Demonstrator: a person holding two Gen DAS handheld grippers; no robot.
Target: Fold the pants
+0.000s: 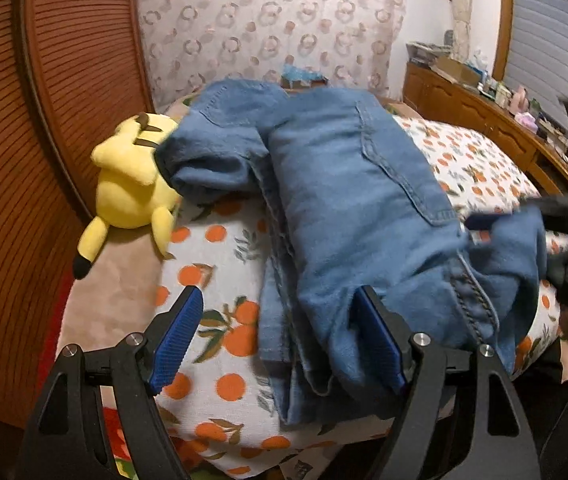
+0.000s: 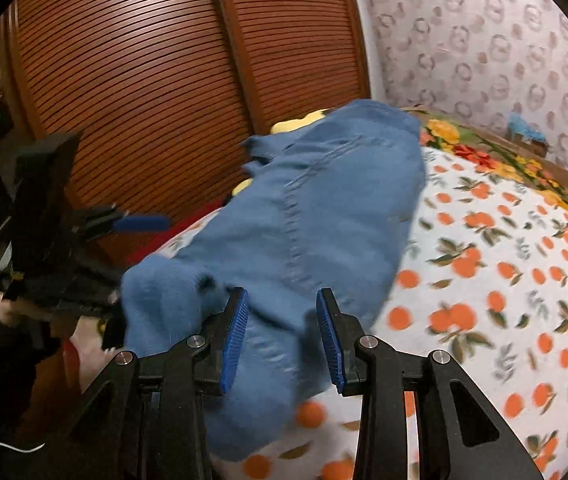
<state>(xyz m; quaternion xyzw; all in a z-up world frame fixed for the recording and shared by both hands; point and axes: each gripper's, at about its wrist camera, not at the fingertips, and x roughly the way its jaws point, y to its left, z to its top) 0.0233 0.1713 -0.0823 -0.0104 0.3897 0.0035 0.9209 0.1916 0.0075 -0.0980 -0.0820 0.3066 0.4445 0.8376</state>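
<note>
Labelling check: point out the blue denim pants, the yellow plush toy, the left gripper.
blue denim pants (image 1: 355, 200), left wrist view, back pocket panel.
yellow plush toy (image 1: 132, 192), left wrist view, its body.
left gripper (image 1: 280, 336), left wrist view, between its blue pads.

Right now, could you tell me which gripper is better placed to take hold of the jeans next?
Right, probably. The right gripper has its open jaws on either side of a bunch of the jeans. The left gripper gapes wide, with the denim only against one jaw.

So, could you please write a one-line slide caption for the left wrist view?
Open left gripper beside blue denim pants on an orange-print blanket, yellow plush toy nearby.
</note>
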